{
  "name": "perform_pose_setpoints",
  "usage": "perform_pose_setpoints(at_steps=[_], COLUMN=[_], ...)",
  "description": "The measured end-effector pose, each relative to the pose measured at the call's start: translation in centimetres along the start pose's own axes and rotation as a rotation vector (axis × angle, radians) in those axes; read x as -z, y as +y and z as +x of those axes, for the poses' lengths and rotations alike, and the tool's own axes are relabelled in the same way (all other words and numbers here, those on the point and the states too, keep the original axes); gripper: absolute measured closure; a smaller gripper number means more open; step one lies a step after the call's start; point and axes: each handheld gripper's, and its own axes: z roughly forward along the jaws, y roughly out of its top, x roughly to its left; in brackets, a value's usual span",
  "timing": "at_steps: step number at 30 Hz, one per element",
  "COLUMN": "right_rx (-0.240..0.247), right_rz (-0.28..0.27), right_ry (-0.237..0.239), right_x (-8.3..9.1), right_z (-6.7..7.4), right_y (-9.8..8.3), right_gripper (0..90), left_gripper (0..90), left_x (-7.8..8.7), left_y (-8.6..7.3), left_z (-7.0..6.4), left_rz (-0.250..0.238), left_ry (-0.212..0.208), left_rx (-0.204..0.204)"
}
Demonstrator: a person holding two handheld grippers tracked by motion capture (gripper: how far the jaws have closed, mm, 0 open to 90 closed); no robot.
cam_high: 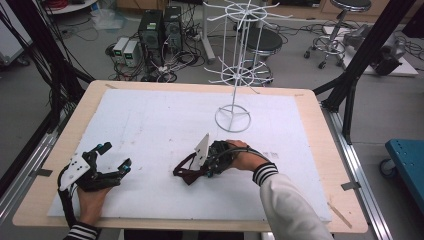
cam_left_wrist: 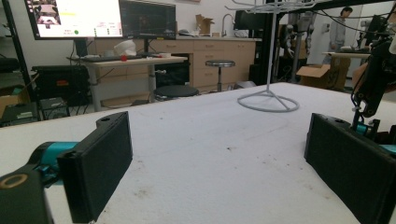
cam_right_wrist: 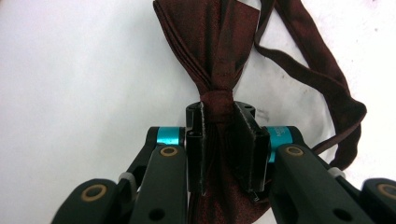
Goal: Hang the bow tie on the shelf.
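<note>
A dark red satin bow tie point(cam_right_wrist: 219, 56) lies flat on the white sheet, its centre knot pinched between the jaws, one wing ahead, strap looping alongside.

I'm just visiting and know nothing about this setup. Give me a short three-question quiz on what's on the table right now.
1. True or false: the right tool is shut on the dark red bow tie.
2. The left tool is: A open, B shut on the tie, C hanging on the rack.
3. What white wire thing stands at the far side of the table?

Key: 1 true. 2 A. 3 The display rack, its hooks bare.
</note>
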Motion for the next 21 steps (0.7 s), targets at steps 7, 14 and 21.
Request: perform_pose_setpoints(at_steps=[7,14,21], right_rx=[-0.024,-0.055,-0.089], right_rz=[-0.043,-0.099,-0.122], right_ry=[-0.037,-0.112,-0.214], right_x=[1.2,3.3,5.5], right_z=[0.1,0.4,1.0], right_y=[0.0,-0.4,-1.1], right_gripper=[75.9,75.9,75.9], left_gripper=[8.1,8.1,8.1], left_x=[0.0,0.0,0.0], left_y=[0.0,0.0,0.0], left_z=[0.0,0.0,0.0], left_rz=[0.0,0.0,0.0], left_ry=[0.0,-0.002,0.0], left_rx=[0.001,-0.001,0.0])
